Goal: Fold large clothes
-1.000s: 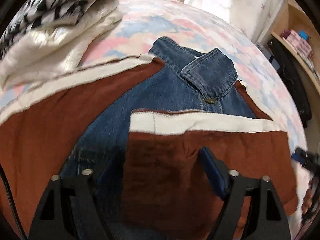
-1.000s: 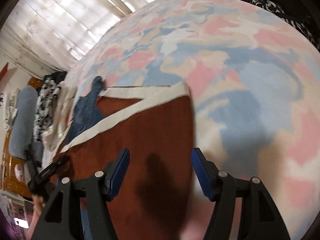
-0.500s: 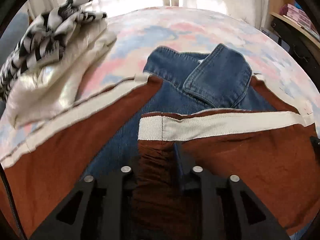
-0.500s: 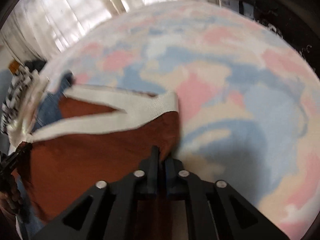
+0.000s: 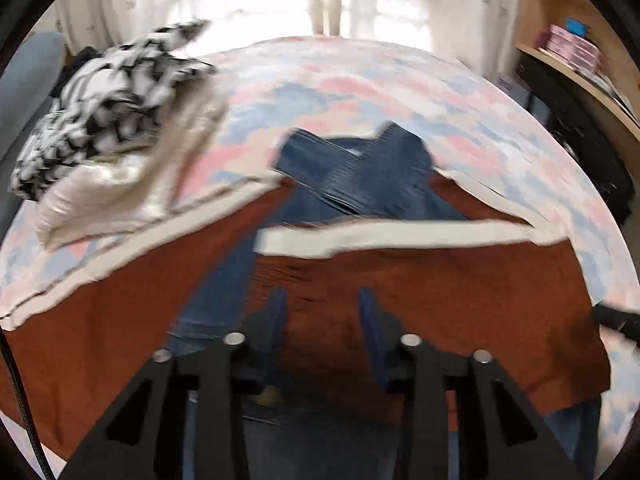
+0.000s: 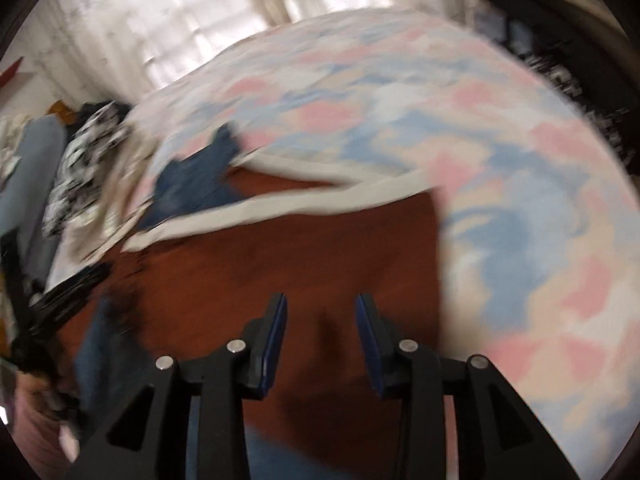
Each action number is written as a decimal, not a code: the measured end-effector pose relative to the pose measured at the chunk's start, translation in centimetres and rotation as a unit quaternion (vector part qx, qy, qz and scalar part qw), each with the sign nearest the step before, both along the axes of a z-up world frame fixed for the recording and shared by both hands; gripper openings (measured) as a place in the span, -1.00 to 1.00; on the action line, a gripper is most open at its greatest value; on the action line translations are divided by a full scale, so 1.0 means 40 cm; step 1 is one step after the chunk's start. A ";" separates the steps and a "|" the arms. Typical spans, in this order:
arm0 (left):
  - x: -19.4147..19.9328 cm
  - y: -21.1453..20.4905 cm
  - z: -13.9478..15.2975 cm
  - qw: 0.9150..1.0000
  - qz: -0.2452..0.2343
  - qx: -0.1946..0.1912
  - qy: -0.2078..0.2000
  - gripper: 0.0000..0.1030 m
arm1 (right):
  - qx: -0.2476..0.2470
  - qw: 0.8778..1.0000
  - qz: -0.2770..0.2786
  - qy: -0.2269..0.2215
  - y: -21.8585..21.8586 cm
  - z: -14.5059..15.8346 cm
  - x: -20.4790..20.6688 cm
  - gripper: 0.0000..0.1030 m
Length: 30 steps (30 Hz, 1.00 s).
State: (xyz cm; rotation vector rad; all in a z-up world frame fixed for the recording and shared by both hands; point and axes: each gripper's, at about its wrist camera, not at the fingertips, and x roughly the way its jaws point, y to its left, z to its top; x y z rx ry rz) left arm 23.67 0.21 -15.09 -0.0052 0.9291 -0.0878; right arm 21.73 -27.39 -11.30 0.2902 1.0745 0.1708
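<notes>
Both tools, left tool (image 5: 322, 320) and right tool (image 6: 322, 324), have just been opening (nothing pinched) above the rust blanket (image 5: 460, 292); no writing is legible.

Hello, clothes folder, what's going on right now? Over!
Left gripper and right gripper just reopened, nothing between the fingers. Rust-brown garment lies flat, one side folded over the denim jacket. Clothes pile off to the side, nothing blocking.

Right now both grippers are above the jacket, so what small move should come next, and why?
Probably close both grippers on the rust flap again. The left gripper and right gripper have just been opening, and their jaws now stand apart with nothing pinched. The flap lies folded over the denim but looks wrinkled, so one more pull may flatten it.
</notes>
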 end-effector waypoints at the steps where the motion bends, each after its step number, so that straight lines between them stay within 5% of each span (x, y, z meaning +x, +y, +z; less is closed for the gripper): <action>1: -0.005 -0.020 -0.012 1.000 -0.005 0.001 0.004 -0.36 | 0.010 1.000 0.011 0.008 0.026 -0.015 -0.004 -0.30; 6: -0.024 -0.077 -0.124 0.999 0.001 0.041 0.034 -0.43 | -0.046 0.998 0.008 0.043 0.064 -0.136 -0.021 -0.33; 10: -0.047 -0.039 -0.131 1.000 0.008 0.010 0.019 -0.43 | -0.062 0.998 -0.025 0.021 -0.042 -0.134 -0.070 -0.60; 19: -0.050 -0.025 -0.111 0.999 0.010 0.010 0.037 -0.41 | -0.079 0.995 -0.056 0.030 -0.143 -0.097 -0.110 -0.52; 24: -0.025 -0.039 -0.052 0.999 0.015 -0.022 0.046 0.07 | -0.039 0.998 -0.039 0.011 -0.098 -0.030 -0.045 -0.44; 30: 0.077 -0.069 -0.040 0.999 0.030 -0.005 0.028 0.10 | 0.014 1.000 -0.018 -0.005 -0.020 -0.022 0.118 -0.24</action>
